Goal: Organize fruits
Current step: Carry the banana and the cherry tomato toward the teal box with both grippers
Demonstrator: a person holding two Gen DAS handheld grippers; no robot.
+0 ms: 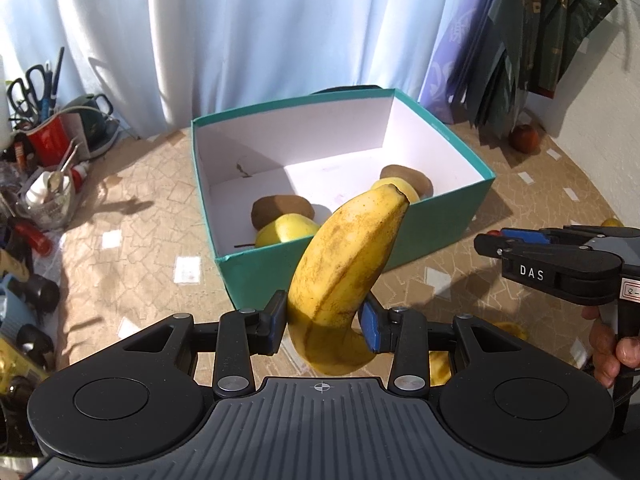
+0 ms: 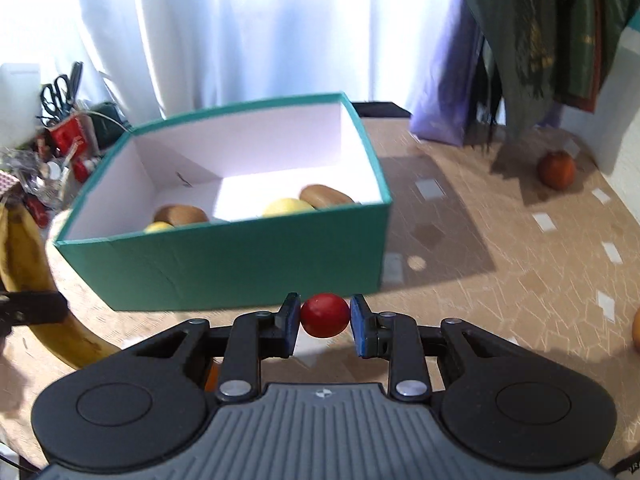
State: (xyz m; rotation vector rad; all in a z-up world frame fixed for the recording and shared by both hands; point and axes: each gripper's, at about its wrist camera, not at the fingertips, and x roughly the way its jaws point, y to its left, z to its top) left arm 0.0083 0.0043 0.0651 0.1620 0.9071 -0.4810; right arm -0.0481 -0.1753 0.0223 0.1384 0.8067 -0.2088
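Observation:
My left gripper (image 1: 326, 322) is shut on a yellow banana (image 1: 344, 276), held upright in front of the teal box (image 1: 352, 258). In the right wrist view the same banana (image 2: 28, 280) shows at the far left. My right gripper (image 2: 325, 316) is shut on a small round red fruit (image 2: 324, 315), lifted above the table before the teal box (image 2: 240, 268). Inside the box lie two brown kiwis (image 1: 282, 210) (image 1: 410, 178) and two yellow fruits (image 1: 286, 230) (image 1: 400, 188). From the left wrist view, the right gripper (image 1: 490, 242) comes in at the right, in a person's hand (image 1: 612, 350).
A dark red fruit (image 2: 556, 170) sits at the back right under hanging dark bags (image 2: 540, 40). An orange fruit (image 2: 636, 330) peeks in at the right edge. Cluttered jars, scissors and a red cup (image 1: 48, 140) line the left side. Curtains hang behind the box.

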